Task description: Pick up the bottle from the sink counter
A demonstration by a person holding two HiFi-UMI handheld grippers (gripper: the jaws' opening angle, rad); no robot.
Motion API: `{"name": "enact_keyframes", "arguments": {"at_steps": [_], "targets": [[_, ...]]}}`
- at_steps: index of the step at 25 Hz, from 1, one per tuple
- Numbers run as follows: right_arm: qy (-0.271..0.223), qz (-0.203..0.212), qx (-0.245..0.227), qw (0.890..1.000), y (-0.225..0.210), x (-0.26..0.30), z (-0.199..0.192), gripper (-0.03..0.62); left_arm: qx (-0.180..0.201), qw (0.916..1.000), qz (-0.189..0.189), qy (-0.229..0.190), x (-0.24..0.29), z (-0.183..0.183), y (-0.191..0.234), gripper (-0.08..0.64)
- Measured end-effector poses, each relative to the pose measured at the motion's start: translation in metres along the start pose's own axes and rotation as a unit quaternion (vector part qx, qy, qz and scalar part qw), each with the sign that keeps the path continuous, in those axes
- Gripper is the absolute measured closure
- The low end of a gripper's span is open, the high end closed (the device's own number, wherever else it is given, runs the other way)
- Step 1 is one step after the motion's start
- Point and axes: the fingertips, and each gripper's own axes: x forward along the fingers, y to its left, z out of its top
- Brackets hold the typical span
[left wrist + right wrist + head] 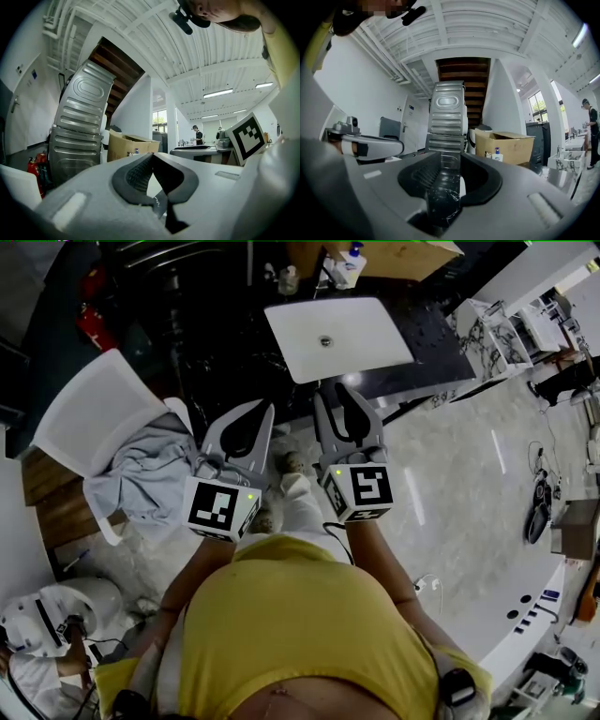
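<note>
Sink drain [325,340] head view only | left gripper [152,157] closed, empty | right gripper [450,154] slightly apart, empty

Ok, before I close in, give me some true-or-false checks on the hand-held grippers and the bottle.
The white rectangular sink basin sits in a dark marbled counter. True.
The white pump bottle with the blue top is gripped already. False: it stands free by the brown cardboard box, beyond the basin.
The right hand-held gripper has its jaws apart, with nothing between them. True.
The left hand-held gripper is wide open. False: its jaw tips meet, with nothing held.
</note>
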Motion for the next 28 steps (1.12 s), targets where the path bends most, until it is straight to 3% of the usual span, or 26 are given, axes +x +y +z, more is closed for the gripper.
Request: {"name": "enact_keyframes", "arguments": {"at_steps": [7,18,28], "targets": [[-0.01,0.024,-0.005,1.0,-0.04,0.076,-0.001,0.456,-0.002,0.9998,0.011,-0.015,0.064,0.004,0.034,0.555],[0.015,0.088,-0.006,0.996,-0.105,0.189,-0.024,0.433,0.002,0.9968,0.08,-0.009,0.166,-0.006,0.086,0.555],[0.036,0.14,-0.007,0.989,-0.144,0.248,-0.052,0.4,0.001,0.9916,0.129,0.005,0.228,-0.022,0.106,0.555]]}}
